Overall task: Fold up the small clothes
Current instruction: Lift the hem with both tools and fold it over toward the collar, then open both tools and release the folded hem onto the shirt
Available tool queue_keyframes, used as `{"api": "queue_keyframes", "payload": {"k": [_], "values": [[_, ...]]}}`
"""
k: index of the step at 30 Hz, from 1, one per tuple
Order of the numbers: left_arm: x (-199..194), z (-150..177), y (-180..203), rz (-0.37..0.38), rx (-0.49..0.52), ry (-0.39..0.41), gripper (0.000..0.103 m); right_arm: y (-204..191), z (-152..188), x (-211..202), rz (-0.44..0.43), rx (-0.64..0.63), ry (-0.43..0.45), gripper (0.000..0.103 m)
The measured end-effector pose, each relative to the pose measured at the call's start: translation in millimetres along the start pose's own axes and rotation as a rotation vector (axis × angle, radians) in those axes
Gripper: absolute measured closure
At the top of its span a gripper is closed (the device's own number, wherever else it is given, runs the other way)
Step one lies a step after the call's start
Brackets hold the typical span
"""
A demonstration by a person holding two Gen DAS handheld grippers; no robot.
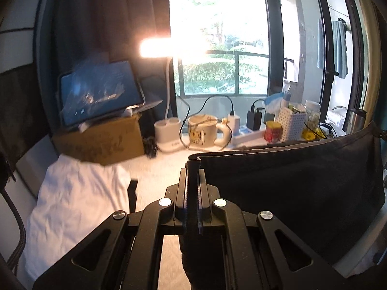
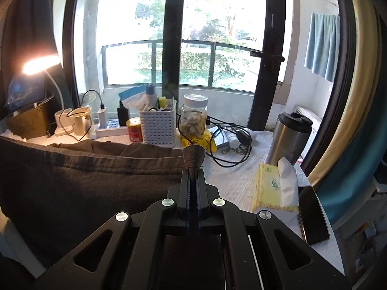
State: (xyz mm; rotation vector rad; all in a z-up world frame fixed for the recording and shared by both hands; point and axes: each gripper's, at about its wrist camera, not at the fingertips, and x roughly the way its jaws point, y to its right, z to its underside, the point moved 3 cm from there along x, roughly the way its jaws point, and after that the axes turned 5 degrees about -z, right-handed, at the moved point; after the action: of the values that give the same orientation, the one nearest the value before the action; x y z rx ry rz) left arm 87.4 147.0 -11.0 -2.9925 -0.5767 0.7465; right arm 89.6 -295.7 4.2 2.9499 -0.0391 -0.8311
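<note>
A dark grey-brown garment (image 1: 290, 193) hangs stretched between my two grippers above the table. My left gripper (image 1: 193, 169) is shut on its left corner, the cloth edge pinched between the fingers. My right gripper (image 2: 193, 169) is shut on the other corner, and a small bunched tip of cloth sticks up past the fingertips. The garment (image 2: 84, 181) spreads to the left in the right wrist view. A white folded garment (image 1: 77, 200) lies on the table at the left.
Along the window stand a cardboard box (image 1: 101, 142) with a tablet (image 1: 99, 91), a lit lamp (image 1: 154, 47), a mug (image 1: 203, 133), a white basket (image 2: 158, 126), a jar (image 2: 194, 118), cables and a steel tumbler (image 2: 290, 137). A tissue pack (image 2: 273, 186) and phone (image 2: 313, 215) lie at the right.
</note>
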Motion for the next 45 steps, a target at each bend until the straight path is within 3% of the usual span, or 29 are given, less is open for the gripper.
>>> {"api": "queue_keyframes", "payload": {"k": [10, 21, 30, 33, 35, 36, 37, 39, 45], "values": [[69.1, -37.0, 3.2, 0.017, 0.023, 0.04, 0.098, 12.3, -28.7, 46.4, 0.021, 0.043, 0.015, 0.098], [154.5, -65.9, 2.8, -0.006, 0.024, 0.018, 0.098, 14.6, -64.9, 136.4, 0.007, 0.039, -0.009, 0.098], [208.0, -49.8, 3.2, -0.003, 0.018, -0.087, 0.098, 10.9, -60.0, 201.9, 0.001, 0.024, -0.079, 0.098], [228.5, -37.4, -0.7, -0.006, 0.014, -0.175, 0.097, 10.9, -53.1, 220.0, 0.028, 0.021, -0.119, 0.098], [234.6, -33.6, -6.6, -0.024, -0.005, -0.216, 0.087, 11.0, -48.2, 227.7, 0.029, 0.029, -0.164, 0.092], [234.0, -32.6, -10.1, -0.037, -0.014, -0.218, 0.073, 11.6, -45.8, 227.0, 0.039, 0.033, -0.168, 0.088], [229.4, -31.8, -14.5, -0.041, -0.028, -0.219, 0.067, 11.3, -44.6, 225.3, 0.044, 0.032, -0.165, 0.08], [217.3, -29.7, -22.6, -0.038, -0.052, -0.215, 0.051, 11.2, -42.1, 218.7, 0.043, 0.028, -0.169, 0.077], [186.1, -3.5, -35.9, -0.044, -0.086, -0.28, 0.047, 18.3, -33.3, 197.0, 0.058, 0.045, -0.176, 0.075]]}}
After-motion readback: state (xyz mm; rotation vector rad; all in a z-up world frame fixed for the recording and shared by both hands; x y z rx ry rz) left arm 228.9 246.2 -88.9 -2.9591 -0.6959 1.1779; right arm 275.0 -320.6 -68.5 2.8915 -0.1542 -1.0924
